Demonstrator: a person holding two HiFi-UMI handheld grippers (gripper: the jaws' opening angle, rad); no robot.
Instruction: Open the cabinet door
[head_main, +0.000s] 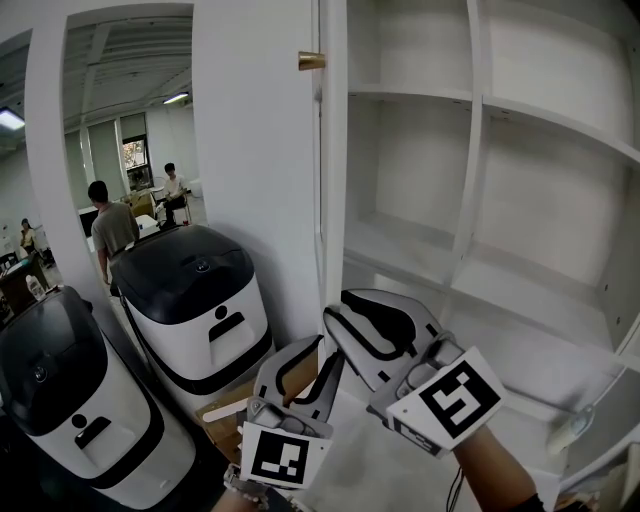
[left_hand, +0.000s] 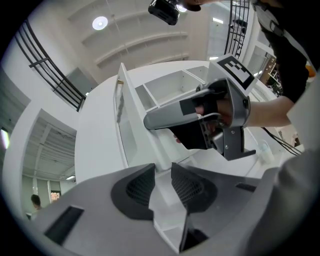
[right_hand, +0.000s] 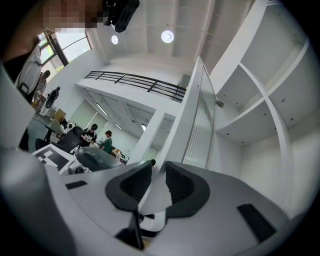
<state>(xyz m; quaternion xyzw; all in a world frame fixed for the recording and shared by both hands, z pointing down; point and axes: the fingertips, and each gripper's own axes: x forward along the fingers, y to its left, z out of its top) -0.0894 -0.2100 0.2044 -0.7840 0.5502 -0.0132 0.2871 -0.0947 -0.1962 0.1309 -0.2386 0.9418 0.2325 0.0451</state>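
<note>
The white cabinet door (head_main: 255, 180) stands swung open to the left, with a brass knob (head_main: 311, 60) near its top edge. Beside it the cabinet (head_main: 480, 100) shows bare white shelves. My left gripper (head_main: 305, 352) sits low, just left of the door's free edge (head_main: 332, 250), jaws apart with nothing pressed between them. My right gripper (head_main: 345, 312) is right next to it at the foot of that edge, also open. In the left gripper view the jaws (left_hand: 162, 175) frame the door (left_hand: 122, 105), and the right gripper (left_hand: 215, 115) crosses above. In the right gripper view the door edge (right_hand: 197, 120) runs down toward the jaws (right_hand: 159, 175).
Two black-topped white bins (head_main: 190, 300) (head_main: 60, 400) stand on the floor left of the door, with a cardboard box (head_main: 225, 415) between them and my left gripper. People (head_main: 110, 225) are in the room beyond. A small pale object (head_main: 570, 430) lies on the lower right shelf.
</note>
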